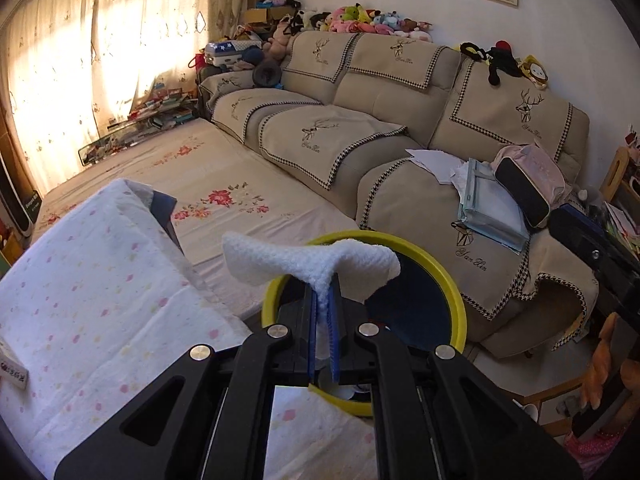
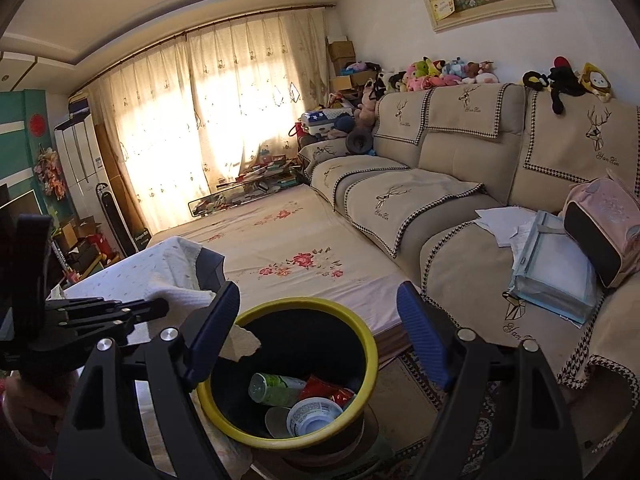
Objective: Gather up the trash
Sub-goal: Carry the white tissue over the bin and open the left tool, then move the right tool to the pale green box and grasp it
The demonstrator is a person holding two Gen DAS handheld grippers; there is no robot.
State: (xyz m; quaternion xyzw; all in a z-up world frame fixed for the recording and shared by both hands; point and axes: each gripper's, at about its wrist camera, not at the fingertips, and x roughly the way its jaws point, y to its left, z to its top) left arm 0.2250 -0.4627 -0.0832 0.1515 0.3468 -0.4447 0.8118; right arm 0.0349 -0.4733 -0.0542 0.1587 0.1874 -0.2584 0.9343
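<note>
A: So, what has the left gripper (image 1: 324, 300) got?

B: Its blue pads are pinched tight on a white paper towel (image 1: 312, 266), which fans out above the fingertips. It hangs just over the near rim of the yellow-rimmed trash bin (image 2: 362, 364), and from the right wrist view a torn corner of it pokes over the bin's left edge.

A: And the right gripper (image 2: 320, 336)?

B: Its jaws are spread wide with nothing between them, framing the bin from above.

A: What's already in the bin?

B: A green can (image 2: 276, 390), a red snack wrapper (image 2: 326, 392), a white plastic cup (image 2: 314, 414) lying on its side and a pale lid or dish beside it.

A: Anything crowding the spot?

B: A table under a white dotted cloth (image 1: 92, 280) sits right against the bin on the left, with a dark edge showing under the cloth. Behind it lies a floral mat (image 1: 224, 184), then the beige sofa (image 1: 384, 92) with deer-print covers. On the sofa's right seat are loose papers (image 1: 434, 162), a clear folder (image 1: 488, 208) and a pink bag (image 1: 532, 178); plush toys (image 1: 360, 18) line the backrest. A patterned rug (image 2: 476, 420) lies under the bin's right side
</note>
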